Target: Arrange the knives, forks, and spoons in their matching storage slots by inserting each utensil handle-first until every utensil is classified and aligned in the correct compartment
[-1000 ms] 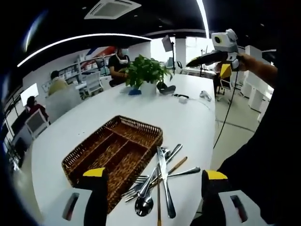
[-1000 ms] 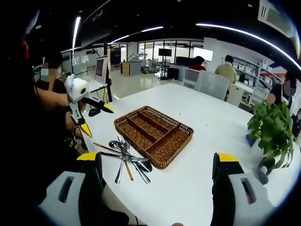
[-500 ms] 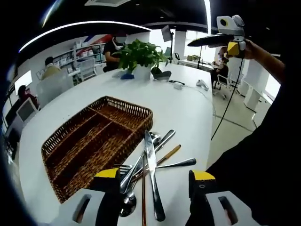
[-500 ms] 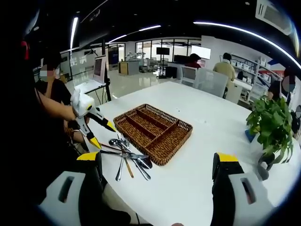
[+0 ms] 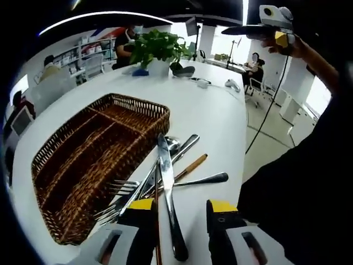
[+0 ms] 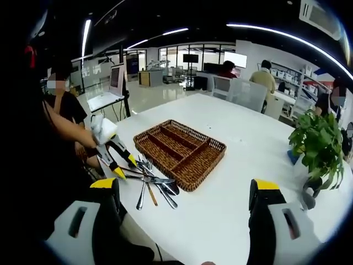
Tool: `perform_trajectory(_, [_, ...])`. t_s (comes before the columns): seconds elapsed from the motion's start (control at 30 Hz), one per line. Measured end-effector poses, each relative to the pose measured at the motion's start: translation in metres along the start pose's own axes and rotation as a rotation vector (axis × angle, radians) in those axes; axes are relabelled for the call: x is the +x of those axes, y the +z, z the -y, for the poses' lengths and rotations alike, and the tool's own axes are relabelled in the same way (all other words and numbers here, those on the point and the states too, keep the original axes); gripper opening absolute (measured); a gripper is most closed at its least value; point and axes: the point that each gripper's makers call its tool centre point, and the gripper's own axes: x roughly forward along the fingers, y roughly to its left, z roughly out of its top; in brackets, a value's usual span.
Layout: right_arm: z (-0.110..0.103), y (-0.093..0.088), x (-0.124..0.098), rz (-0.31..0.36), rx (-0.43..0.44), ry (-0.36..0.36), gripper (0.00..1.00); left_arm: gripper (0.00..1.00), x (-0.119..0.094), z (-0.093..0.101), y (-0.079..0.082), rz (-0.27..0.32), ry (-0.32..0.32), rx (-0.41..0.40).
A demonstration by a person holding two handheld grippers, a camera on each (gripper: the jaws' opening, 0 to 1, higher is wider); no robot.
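A brown wicker cutlery basket [image 5: 138,105] with long empty slots lies on the white table. Beside it is a heap of cutlery [image 6: 151,179]: a knife [image 5: 167,193], forks [image 5: 118,187], spoons and a wooden-handled piece [image 5: 191,167]. My left gripper [image 5: 182,205] is low over the heap, open, with the knife's lower end lying between its yellow-tipped jaws. In the right gripper view the left gripper [image 6: 126,167] sits at the heap's near edge. My right gripper [image 6: 185,187] is held high above the table, open wide and holding nothing; it appears as the right gripper [image 5: 259,30] in a raised hand.
A potted plant [image 5: 157,47] stands at the table's far end, also the plant [image 6: 320,146]. The basket wall [image 6: 201,174] faces the heap. The table edge runs close to the cutlery. People sit at desks behind.
My left gripper has come down and closer to the cutlery heap, and its jaws have narrowed around the knife. The right gripper has stayed nearly still.
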Motion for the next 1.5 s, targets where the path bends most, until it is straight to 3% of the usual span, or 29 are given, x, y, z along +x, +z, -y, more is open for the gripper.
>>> perform_trajectory(0.23, [0.002,0.001,-0.003,0.007,-0.007,-0.011,0.98,0.29,0.015,-0.001,-0.008,-0.017,-0.03,-0.081])
perform_trajectory(0.4, [0.004,0.0,-0.005,0.006,-0.002,-0.021,0.98,0.25,0.02,-0.003,-0.011,-0.037,-0.025,-0.085])
perform_trajectory(0.67, [0.004,-0.003,-0.005,0.003,0.009,-0.023,0.98,0.21,0.034,-0.006,-0.018,-0.111,0.014,-0.004])
perform_trajectory(0.87, [0.004,-0.004,-0.007,0.005,0.018,-0.027,0.98,0.13,0.037,-0.009,-0.017,-0.114,0.038,0.004])
perform_trajectory(1.03, [0.004,-0.005,-0.007,0.009,0.023,-0.03,0.98,0.12,0.041,-0.008,-0.022,-0.141,0.041,0.032])
perform_trajectory(1.23, [0.002,-0.006,-0.007,0.009,0.026,-0.03,0.98,0.09,0.042,-0.01,-0.023,-0.137,0.051,0.033])
perform_trajectory(1.5, [0.003,-0.007,-0.009,0.01,0.027,-0.033,0.98,0.06,0.044,-0.01,-0.022,-0.121,0.081,0.138])
